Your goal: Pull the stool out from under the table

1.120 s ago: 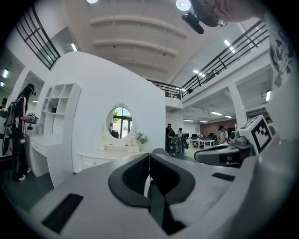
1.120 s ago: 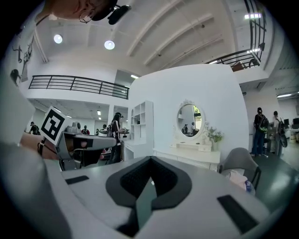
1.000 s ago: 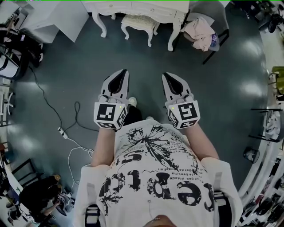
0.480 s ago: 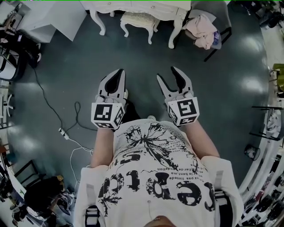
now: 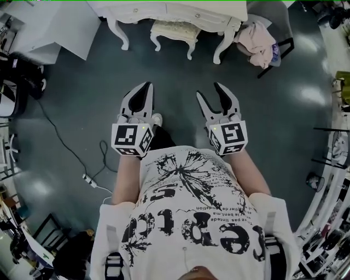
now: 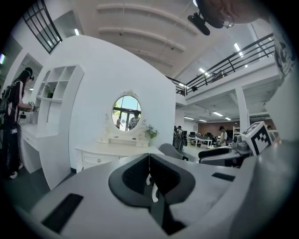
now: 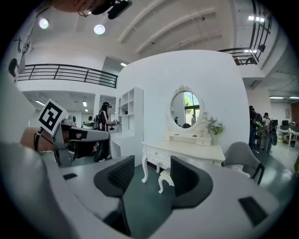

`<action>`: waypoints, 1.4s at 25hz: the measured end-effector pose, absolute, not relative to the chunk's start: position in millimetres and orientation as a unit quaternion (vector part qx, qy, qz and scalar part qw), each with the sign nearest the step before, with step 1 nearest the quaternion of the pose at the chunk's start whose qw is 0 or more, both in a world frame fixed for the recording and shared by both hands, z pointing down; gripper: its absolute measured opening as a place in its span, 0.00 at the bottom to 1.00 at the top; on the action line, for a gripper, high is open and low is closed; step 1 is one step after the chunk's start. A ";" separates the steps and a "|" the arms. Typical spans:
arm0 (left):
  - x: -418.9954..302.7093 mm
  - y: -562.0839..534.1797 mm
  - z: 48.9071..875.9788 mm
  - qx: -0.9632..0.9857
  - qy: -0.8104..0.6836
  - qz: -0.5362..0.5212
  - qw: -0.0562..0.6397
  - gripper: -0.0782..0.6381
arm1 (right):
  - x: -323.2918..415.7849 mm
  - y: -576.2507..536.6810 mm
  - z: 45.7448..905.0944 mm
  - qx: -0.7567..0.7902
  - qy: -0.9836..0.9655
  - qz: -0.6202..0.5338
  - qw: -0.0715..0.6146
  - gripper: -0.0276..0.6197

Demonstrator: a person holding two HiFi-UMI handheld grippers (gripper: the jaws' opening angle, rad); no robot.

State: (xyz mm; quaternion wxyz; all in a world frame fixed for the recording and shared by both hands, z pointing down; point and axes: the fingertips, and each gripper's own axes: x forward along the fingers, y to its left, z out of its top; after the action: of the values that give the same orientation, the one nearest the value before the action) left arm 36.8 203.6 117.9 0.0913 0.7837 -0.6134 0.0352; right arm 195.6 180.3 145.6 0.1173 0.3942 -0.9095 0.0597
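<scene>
The cream stool (image 5: 174,33) stands tucked half under the white dressing table (image 5: 180,12) at the far top of the head view. Both grippers are held out in front of the person's chest, well short of it. My left gripper (image 5: 143,92) is shut with nothing in it, and its jaws (image 6: 149,161) meet in the left gripper view. My right gripper (image 5: 210,93) is open and empty. Between its pads in the right gripper view (image 7: 149,175) the stool (image 7: 166,176) shows under the table (image 7: 187,151), still some way off.
A grey chair draped with pink clothing (image 5: 258,39) stands right of the table. A white panel (image 5: 52,27) lies at the far left. A cable with a power strip (image 5: 87,179) runs across the dark floor on the left. A person (image 6: 13,116) stands at shelves.
My right gripper has gone from shut to open. Both grippers moved slightly forward, and the table and stool have come a little further into the head view.
</scene>
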 end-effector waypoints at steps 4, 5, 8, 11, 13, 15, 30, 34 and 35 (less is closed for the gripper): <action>-24.5 143.1 118.8 0.799 -0.593 0.043 0.093 0.14 | 141.6 126.8 148.8 0.425 -0.895 0.070 0.117 0.40; -39.3 128.0 120.2 0.802 -0.588 0.046 0.094 0.14 | 128.9 112.9 150.2 0.433 -0.891 0.075 0.116 0.40; -75.8 88.8 125.8 0.815 -0.567 0.055 0.103 0.14 | 99.6 80.0 156.7 0.461 -0.875 0.088 0.118 0.40; -102.5 51.9 133.5 0.825 -0.550 0.063 0.108 0.14 | 78.4 44.9 165.9 0.482 -0.862 0.098 0.120 0.40; -114.5 31.7 143.6 0.830 -0.542 0.070 0.114 0.14 | 67.3 25.7 176.4 0.489 -0.856 0.106 0.126 0.40; -120.8 17.4 157.5 0.832 -0.535 0.074 0.127 0.14 | 60.4 11.4 189.6 0.494 -0.852 0.114 0.133 0.40; -120.6 -123.3 325.4 0.841 -0.508 0.111 0.149 0.14 | 61.9 -140.8 395.2 0.494 -0.831 0.157 0.200 0.40; -127.8 -155.0 407.7 0.832 -0.519 0.126 0.148 0.14 | 64.9 -170.5 487.7 0.495 -0.820 0.181 0.223 0.40; -129.4 -159.9 429.9 0.831 -0.519 0.128 0.152 0.14 | 64.5 -175.7 512.7 0.496 -0.817 0.185 0.228 0.40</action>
State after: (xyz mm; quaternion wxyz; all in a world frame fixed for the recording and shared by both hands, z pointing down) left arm -129.4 -159.9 429.9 0.1521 0.8311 -0.5192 0.1284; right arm 64.5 -175.7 512.7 0.2278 0.4960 -0.8173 0.1849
